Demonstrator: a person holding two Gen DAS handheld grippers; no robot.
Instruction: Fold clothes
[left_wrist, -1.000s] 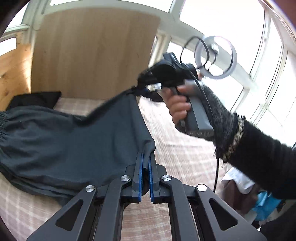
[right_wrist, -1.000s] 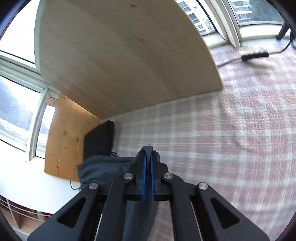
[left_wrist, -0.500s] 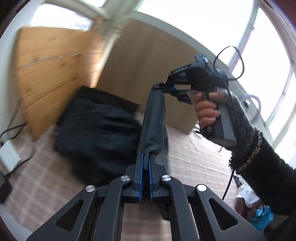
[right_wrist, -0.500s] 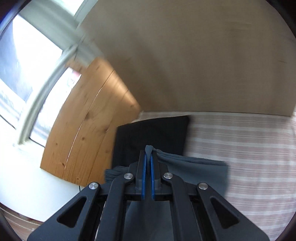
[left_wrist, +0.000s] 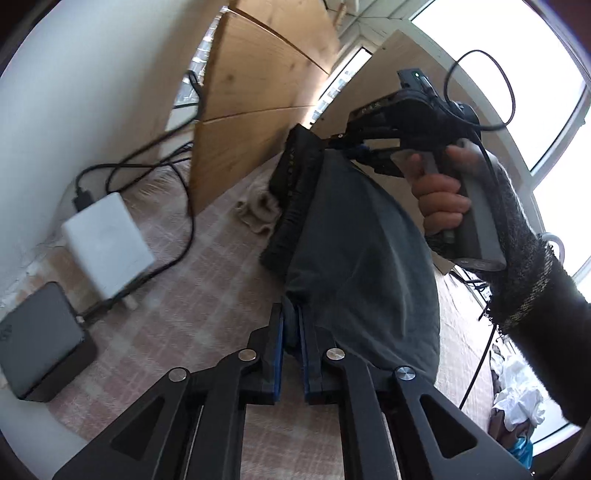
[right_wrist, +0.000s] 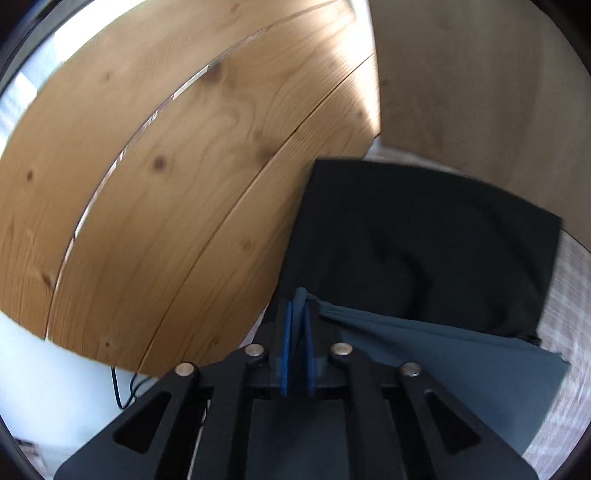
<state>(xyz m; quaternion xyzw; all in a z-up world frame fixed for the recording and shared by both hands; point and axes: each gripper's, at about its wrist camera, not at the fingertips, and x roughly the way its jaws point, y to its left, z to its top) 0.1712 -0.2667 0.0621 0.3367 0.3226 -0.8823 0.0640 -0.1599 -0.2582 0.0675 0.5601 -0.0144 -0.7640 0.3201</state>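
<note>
Garment (left_wrist: 354, 251) | L gripper (left_wrist: 291, 354) + R gripper (right_wrist: 298, 343) both clamp it | swung over black stack (right_wrist: 424, 243) since 1s ago

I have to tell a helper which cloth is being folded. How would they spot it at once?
Start at the knotty pine board standing at the edge of the checked bed cover. At its foot lies a flat black garment. The one being folded is the slate-grey garment in front of it, the only cloth pinched at two ends, by the left tool and the right tool.

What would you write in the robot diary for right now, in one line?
left gripper: shut on grey garment | right gripper: shut on grey garment | garment: held up between both | below: black folded garment
</note>
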